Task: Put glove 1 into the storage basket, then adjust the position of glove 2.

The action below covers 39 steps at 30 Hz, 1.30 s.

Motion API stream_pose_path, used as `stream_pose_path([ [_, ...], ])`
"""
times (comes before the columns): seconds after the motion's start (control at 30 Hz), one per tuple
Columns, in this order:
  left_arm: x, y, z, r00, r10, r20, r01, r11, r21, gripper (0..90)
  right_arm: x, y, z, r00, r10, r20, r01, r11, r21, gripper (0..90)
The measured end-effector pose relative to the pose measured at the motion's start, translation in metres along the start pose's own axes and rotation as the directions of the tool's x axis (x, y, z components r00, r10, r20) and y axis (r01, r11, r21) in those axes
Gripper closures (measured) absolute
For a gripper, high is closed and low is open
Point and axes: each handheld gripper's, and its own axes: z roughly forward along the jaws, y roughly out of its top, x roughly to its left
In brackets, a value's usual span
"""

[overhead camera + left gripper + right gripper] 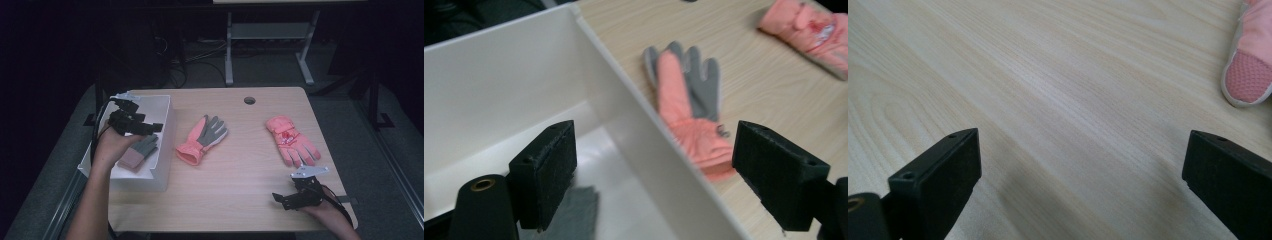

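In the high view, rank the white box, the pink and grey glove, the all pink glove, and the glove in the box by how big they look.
1. White box
2. Pink and grey glove and all pink glove, about alike
3. Glove in the box, partly hidden by the left gripper

Right gripper (1080, 187): two black jaws rise from the bottom edge, set wide apart, nothing between them. Left jaw shows a small screw hole near its top face and another lower down; a round brass-rimmed fitting sits at the far bottom-left corner. Right jaw is cut off by the frame's edge.

Counter (1058, 95): pale wood, grain running diagonally, bare across the gap between the jaws. Soft shadow lies beside the left jaw.

Glove (1250, 62): pink, at the upper right corner, one fingertip with textured pink grip and a pale rim, lying on the counter, well apart from both jaws.
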Motion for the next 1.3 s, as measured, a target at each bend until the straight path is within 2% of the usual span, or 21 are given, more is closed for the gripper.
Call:
stream_pose_path([
  [0.07, -0.012, 0.006, 0.003, 0.9996, 0.019, 0.022, -0.019, 0.9998, -0.010, 17.7, 0.000, 0.001, 0.000, 1.0000, -0.001, 0.000, 0.001, 1.000, -0.001, 2.0],
  [0.1, -0.012, 0.006, 0.003, 0.9996, 0.019, 0.022, -0.019, 0.9998, -0.010, 17.8, 0.000, 0.001, 0.000, 1.0000, -0.001, 0.000, 0.001, 1.000, -0.001, 2.0],
  [0.23, -0.027, 0.015, 0.011, 0.9984, 0.034, 0.045, -0.034, 0.9993, -0.014, 17.9, 0.000, 0.000, 0.001, 1.0000, -0.005, -0.002, 0.005, 1.000, 0.000, 2.0],
  [0.27, -0.034, 0.019, 0.016, 0.9979, 0.038, 0.053, -0.037, 0.9992, -0.014, 18.1, 0.000, 0.000, 0.000, 1.0000, -0.005, -0.003, 0.005, 1.000, -0.001, 2.0],
  [0.37, -0.042, 0.023, 0.022, 0.9968, 0.042, 0.068, -0.041, 0.9990, -0.016, 21.2, 0.000, 0.000, -0.001, 1.0000, -0.002, -0.002, 0.002, 1.000, -0.003, 2.0],
  [0.47, -0.055, 0.031, 0.036, 0.9945, 0.047, 0.094, -0.046, 0.9988, -0.020, 28.3, 0.000, 0.000, -0.001, 1.0000, -0.004, -0.003, 0.004, 1.000, -0.001, 2.0],
  [0.53, -0.061, 0.034, 0.045, 0.9946, 0.046, 0.093, -0.045, 0.9990, -0.008, 33.4, 0.000, 0.001, 0.000, 1.0000, -0.007, -0.004, 0.007, 1.000, -0.005, 2.0],
  [0.67, -0.070, 0.037, 0.057, 0.9930, 0.059, 0.102, -0.059, 0.9982, 0.001, 48.8, 0.000, 0.000, 0.000, 0.9999, -0.011, -0.006, 0.011, 1.000, -0.010, 2.0],
  [0.7, -0.075, 0.039, 0.065, 0.9922, 0.082, 0.093, -0.084, 0.9965, 0.009, 52.3, 0.000, 0.000, -0.001, 1.0000, -0.003, -0.006, 0.003, 1.000, -0.006, 2.0],
  [0.87, -0.083, 0.041, 0.080, 0.9910, 0.105, 0.083, -0.107, 0.9941, 0.018, 81.3, 0.000, 0.000, -0.001, 0.9999, -0.010, -0.007, 0.010, 1.000, -0.009, 2.0],
  [0.93, -0.086, 0.040, 0.096, 0.9904, 0.124, 0.062, -0.126, 0.9913, 0.038, 88.7, 0.001, 0.000, 0.000, 0.9998, -0.017, -0.011, 0.017, 1.000, -0.009, 2.0],
  [1.1, -0.084, 0.031, 0.125, 0.9933, 0.114, 0.017, -0.115, 0.9920, 0.052, 89.6, 0.002, 0.000, 0.000, 0.9997, -0.014, -0.018, 0.014, 1.000, -0.008, 2.0],
  [1.13, -0.084, 0.031, 0.125, 0.9933, 0.114, 0.017, -0.115, 0.9920, 0.052, 89.6, 0.002, 0.000, 0.000, 0.9997, -0.014, -0.018, 0.014, 1.000, -0.008, 2.0],
  [1.17, -0.081, 0.027, 0.136, 0.9942, 0.108, 0.000, -0.108, 0.9924, 0.060, 89.6, 0.001, 0.001, 0.000, 0.9996, -0.021, -0.019, 0.021, 1.000, -0.006, 2.0],
  [1.3, -0.074, 0.017, 0.154, 0.9948, 0.095, -0.036, -0.091, 0.9922, 0.084, 89.5, 0.001, 0.000, 0.000, 0.9998, -0.011, -0.019, 0.011, 1.000, -0.003, 2.0],
])
